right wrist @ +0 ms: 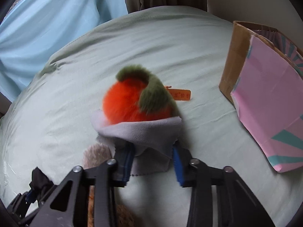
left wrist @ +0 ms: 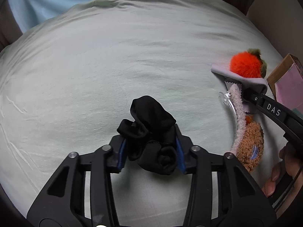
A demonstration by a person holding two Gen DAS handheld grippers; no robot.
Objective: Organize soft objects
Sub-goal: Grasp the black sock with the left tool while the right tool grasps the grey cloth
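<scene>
A wrinkled pale green bedsheet (left wrist: 94,87) covers the bed. Nearest, the left gripper (left wrist: 151,151) pinches a crumpled black satin scrunchie (left wrist: 151,132) between its blue pads. To the right, the right gripper (right wrist: 153,160) clamps a grey fleece cloth (right wrist: 140,132) carrying a fluffy orange pom-pom (right wrist: 125,104) with olive tufts. A pink-faced cardboard box (right wrist: 265,98) stands far right; light blue fabric (right wrist: 47,28) hangs at the far left.

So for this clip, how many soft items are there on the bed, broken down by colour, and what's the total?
Black: 1, the scrunchie held in the left claw.
Grey: 1, the cloth held in the right claw.
Orange with green: 1, the fluffy pom-pom beyond the cloth.
Brown: 1, the plush toy.
Pale pink: 1, the fuzzy strip.
Total: 5.
</scene>
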